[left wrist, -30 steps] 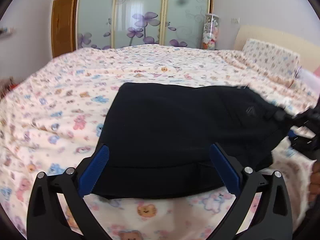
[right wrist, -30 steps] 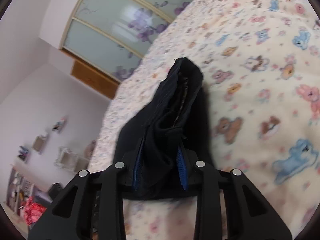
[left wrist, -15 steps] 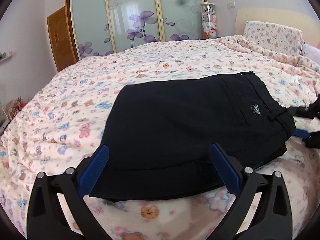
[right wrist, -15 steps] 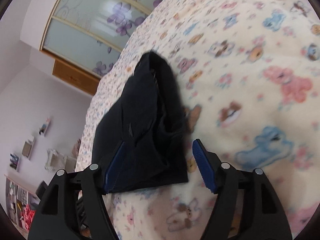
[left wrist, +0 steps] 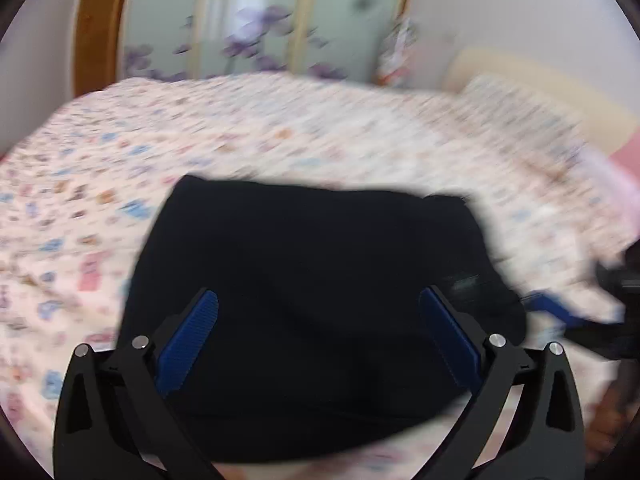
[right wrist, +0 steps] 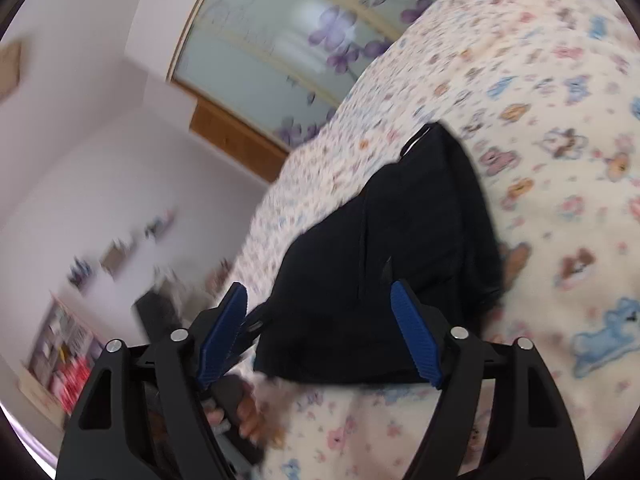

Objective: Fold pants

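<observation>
The black pants (left wrist: 320,292) lie folded into a compact block on the bed's teddy-bear sheet (left wrist: 280,140). My left gripper (left wrist: 318,324) is open, its blue pads on either side of the near edge, holding nothing. In the right wrist view the pants (right wrist: 400,264) lie just ahead of my right gripper (right wrist: 320,316), which is open and empty at their near end. The right gripper also shows at the right edge of the left wrist view (left wrist: 560,312). The left wrist view is motion-blurred.
A floral sliding wardrobe (left wrist: 260,20) stands beyond the bed. A pillow (left wrist: 532,108) and headboard lie at the back right. In the right wrist view the person's hand on the left gripper's handle (right wrist: 240,408) shows, with wall shelves (right wrist: 64,356) beyond the bed edge.
My right gripper opened and let go of the pants' edge, then drew back a little. My left gripper stayed open and moved quickly, so its view is blurred.
</observation>
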Available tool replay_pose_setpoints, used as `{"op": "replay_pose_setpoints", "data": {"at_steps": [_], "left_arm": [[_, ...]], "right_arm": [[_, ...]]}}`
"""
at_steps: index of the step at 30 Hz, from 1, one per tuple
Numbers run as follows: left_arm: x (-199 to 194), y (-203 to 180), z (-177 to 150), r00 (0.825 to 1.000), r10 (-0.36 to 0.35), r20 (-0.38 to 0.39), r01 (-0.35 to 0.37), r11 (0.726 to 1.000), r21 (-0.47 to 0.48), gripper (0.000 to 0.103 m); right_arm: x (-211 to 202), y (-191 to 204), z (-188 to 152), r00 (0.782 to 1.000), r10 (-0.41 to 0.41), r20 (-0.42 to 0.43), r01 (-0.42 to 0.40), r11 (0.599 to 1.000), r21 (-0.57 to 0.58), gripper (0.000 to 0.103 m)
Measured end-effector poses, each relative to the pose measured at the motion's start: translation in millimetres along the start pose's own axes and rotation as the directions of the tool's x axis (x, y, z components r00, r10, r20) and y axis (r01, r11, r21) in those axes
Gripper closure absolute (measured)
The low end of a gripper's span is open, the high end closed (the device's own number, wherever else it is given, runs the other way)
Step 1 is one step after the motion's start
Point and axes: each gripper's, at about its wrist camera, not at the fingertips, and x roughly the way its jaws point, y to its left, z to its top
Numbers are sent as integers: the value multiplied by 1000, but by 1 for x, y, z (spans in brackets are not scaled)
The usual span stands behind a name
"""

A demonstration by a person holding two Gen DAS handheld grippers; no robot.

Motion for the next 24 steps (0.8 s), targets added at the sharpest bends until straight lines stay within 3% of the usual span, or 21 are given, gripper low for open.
{"op": "replay_pose_setpoints", "data": {"at_steps": [1, 2, 4, 6, 9, 13, 15, 17, 21, 23, 24], "left_arm": [[13, 8, -5, 997, 68, -44, -68, 998, 1, 2], [21, 16, -10, 994, 86, -68, -86, 996, -8, 2], [30, 37, -19, 994, 57, -92, -63, 996, -62, 2], [30, 50, -18, 996, 24, -87, -35, 992, -123, 2], [26, 56, -16, 997, 3, -82, -15, 990, -138, 2], [0, 62, -16, 1000, -12, 25, 16, 985, -169, 2], [7, 68, -18, 999, 34, -24, -38, 980, -194, 2], [27, 78, -22, 994, 1, -110, -26, 973, -230, 2], [22, 70, -20, 994, 36, -100, -54, 980, -191, 2], [8, 75, -23, 998, -10, -56, -2, 978, -210, 2], [1, 78, -26, 999, -39, -28, 32, 973, -227, 2]], "right_arm": [[4, 1, -4, 999, -48, -16, 48, 999, -16, 17], [12, -4, -8, 993, -105, -46, 104, 994, -16, 17], [22, -14, -13, 989, -124, -83, 126, 992, 16, 17], [23, -21, -13, 990, -111, -86, 114, 993, 36, 17], [17, -17, -11, 993, -89, -77, 92, 995, 32, 17], [-1, -7, -7, 999, 28, -20, -28, 999, 24, 13], [3, -11, -8, 999, -40, -24, 40, 999, 24, 7], [18, -25, -11, 992, -92, -89, 98, 993, 60, 8], [14, -23, -4, 992, -80, -95, 84, 996, 34, 8], [0, -19, 8, 999, -31, -30, 32, 999, 32, 8], [-11, -19, 19, 999, -45, 18, 45, 999, 22, 8]]}}
